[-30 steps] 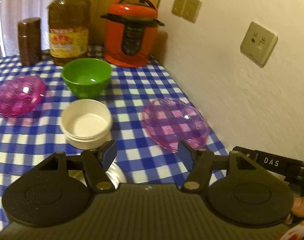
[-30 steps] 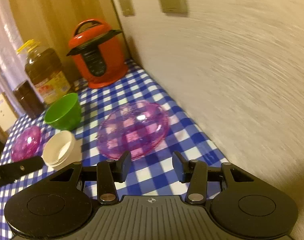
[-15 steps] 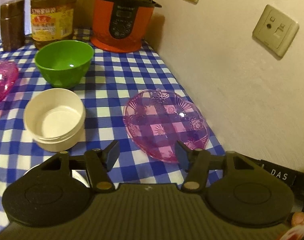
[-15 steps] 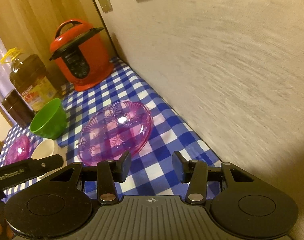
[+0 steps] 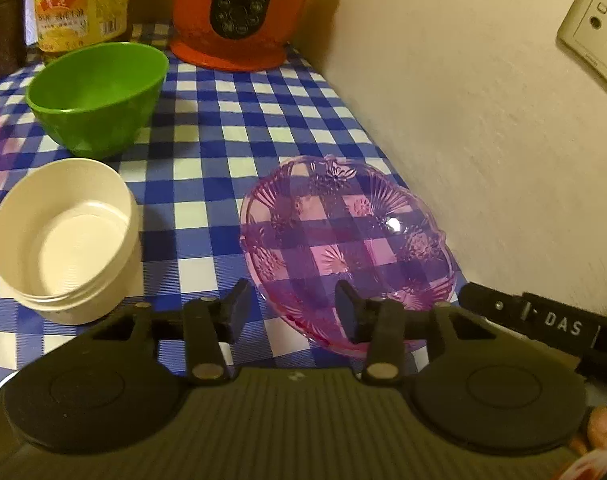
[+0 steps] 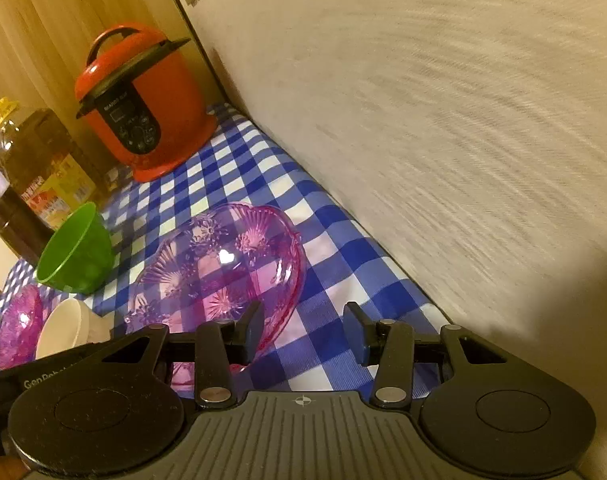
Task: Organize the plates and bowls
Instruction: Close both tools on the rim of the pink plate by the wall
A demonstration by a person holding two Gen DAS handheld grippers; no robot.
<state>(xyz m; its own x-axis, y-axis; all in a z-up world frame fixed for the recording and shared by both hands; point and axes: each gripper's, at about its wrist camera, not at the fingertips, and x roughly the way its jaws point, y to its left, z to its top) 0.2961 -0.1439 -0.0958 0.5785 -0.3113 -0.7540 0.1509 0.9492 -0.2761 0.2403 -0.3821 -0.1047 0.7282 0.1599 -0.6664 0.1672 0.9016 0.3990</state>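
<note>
your left gripper [image 5: 293, 306] sits low over the worktop [image 5: 223, 128], which carries a blue and white checked cloth. its jaws have just been closing and now stand partly open; the near rim of the pink glass plate [image 5: 343, 236] lies in the gap between them, but the pads do not press on it. the rest of the plate extends ahead of this gripper and slightly to its right, close to the wall [image 5: 483, 140].

your right gripper [image 6: 303, 330] stands partly open as well and holds nothing. only checked cloth shows between its jaws. the same pink glass plate [image 6: 223, 272] lies ahead and to the left of it, and the plate's rim passes just behind the left finger [image 6: 251, 330]; you cannot tell from this view whether they touch.

ahead and to the left of your left gripper stands the white bowl [image 5: 63, 240], upright and empty. beyond it stands the green bowl [image 5: 95, 96], also upright. a second pink dish [image 6: 17, 328] lies further left, beside the white bowl.

at the far end of the worktop stand a red pressure cooker [image 6: 143, 100] and an oil bottle [image 5: 83, 4]. a wall socket [image 5: 591, 36] is mounted to the right of your left gripper.
</note>
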